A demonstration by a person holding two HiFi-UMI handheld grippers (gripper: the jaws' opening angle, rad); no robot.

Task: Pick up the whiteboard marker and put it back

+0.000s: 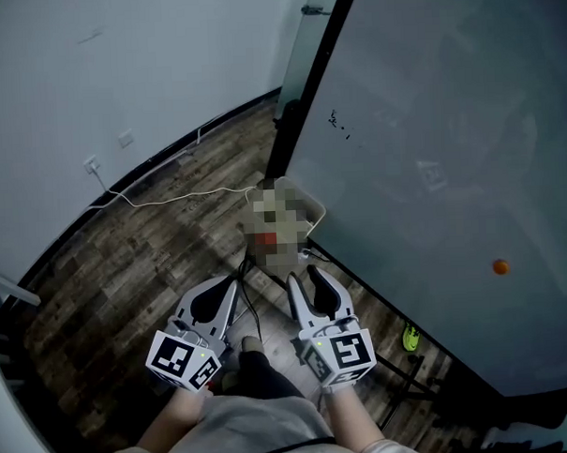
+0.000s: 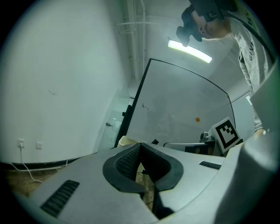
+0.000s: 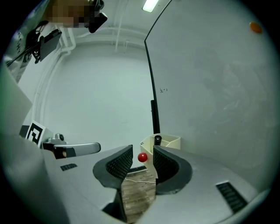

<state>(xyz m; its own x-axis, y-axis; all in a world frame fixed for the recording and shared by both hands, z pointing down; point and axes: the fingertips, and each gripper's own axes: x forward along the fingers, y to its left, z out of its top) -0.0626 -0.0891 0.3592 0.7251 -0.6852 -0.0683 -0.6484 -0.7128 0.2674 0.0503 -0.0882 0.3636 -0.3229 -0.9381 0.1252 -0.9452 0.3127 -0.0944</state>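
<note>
One whiteboard marker [image 3: 157, 140] — in cream holder [image 3: 173, 141], beyond right gripper [image 3: 142, 152].

Between the wall [image 1: 117, 68] and the whiteboard [image 1: 449, 148] a lane of floor [image 1: 153, 245] runs forward, blocked ahead by the cream tray [image 3: 171, 142].

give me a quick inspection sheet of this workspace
surface: wood-plank floor
job's things: dark marker upright in cream holder at the whiteboard edge
clutter: red ball near the holder; orange dot on the board; green item on the floor
tools: left tool shut, empty; right tool open, nothing between its jaws
cables: white cable across the floor to a wall plug
surroundings: white wall
</note>
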